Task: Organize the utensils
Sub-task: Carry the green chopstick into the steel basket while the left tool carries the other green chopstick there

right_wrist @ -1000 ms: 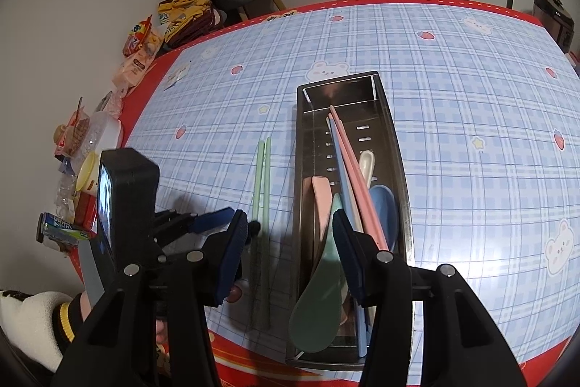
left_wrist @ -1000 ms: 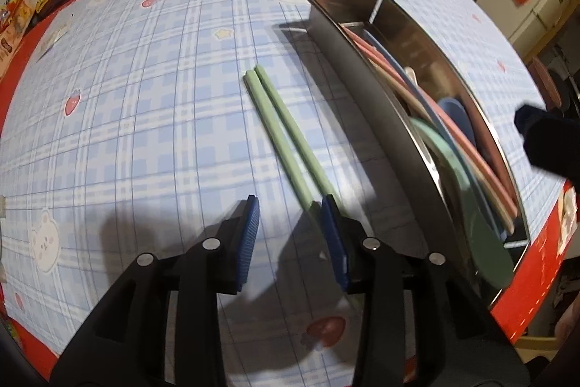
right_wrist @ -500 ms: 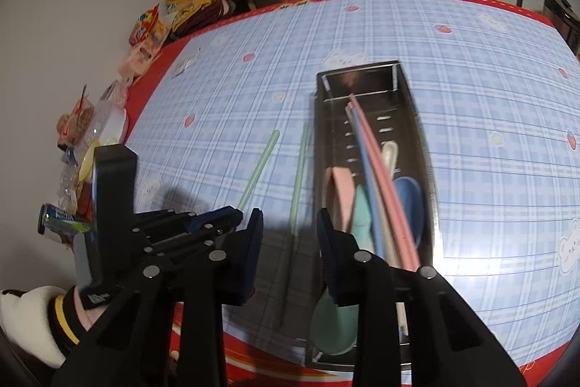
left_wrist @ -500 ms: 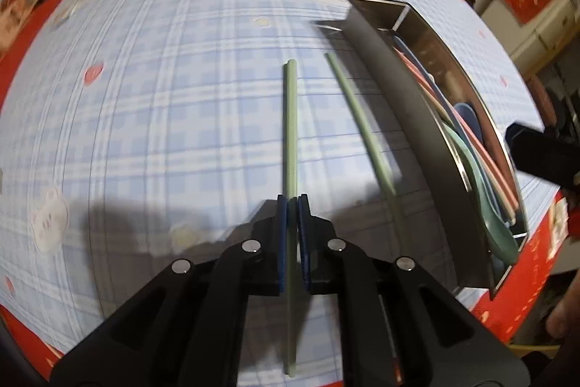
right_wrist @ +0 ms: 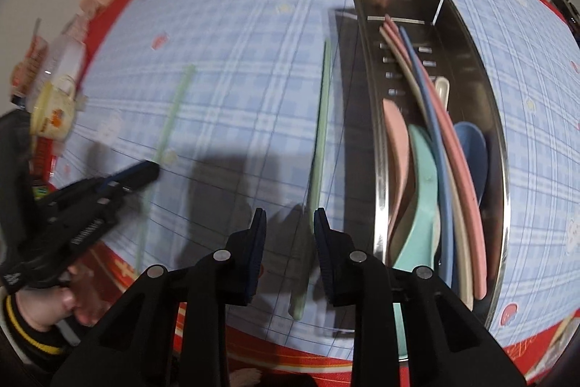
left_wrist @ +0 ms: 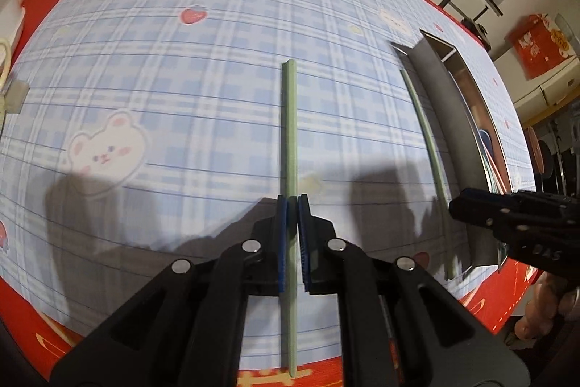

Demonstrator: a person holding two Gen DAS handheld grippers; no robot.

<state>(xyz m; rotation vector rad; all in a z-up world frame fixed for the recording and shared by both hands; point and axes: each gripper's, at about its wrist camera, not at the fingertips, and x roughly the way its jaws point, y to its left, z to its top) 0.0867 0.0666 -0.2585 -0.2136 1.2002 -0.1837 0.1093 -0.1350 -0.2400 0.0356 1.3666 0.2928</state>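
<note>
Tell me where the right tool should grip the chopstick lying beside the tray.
Grip the chopstick on its near end, from above, jaws straddling its width. It lies flat, close along the tray wall, leaving little room for the right tool, whose jaws have been closing around it.

The left gripper (left_wrist: 292, 202) has clamped 1 green chopstick (left_wrist: 290, 118) and drawn it away from its twin (right_wrist: 319, 140); the right gripper (right_wrist: 288, 216), jaws narrowing, apparently straddles that twin.
</note>
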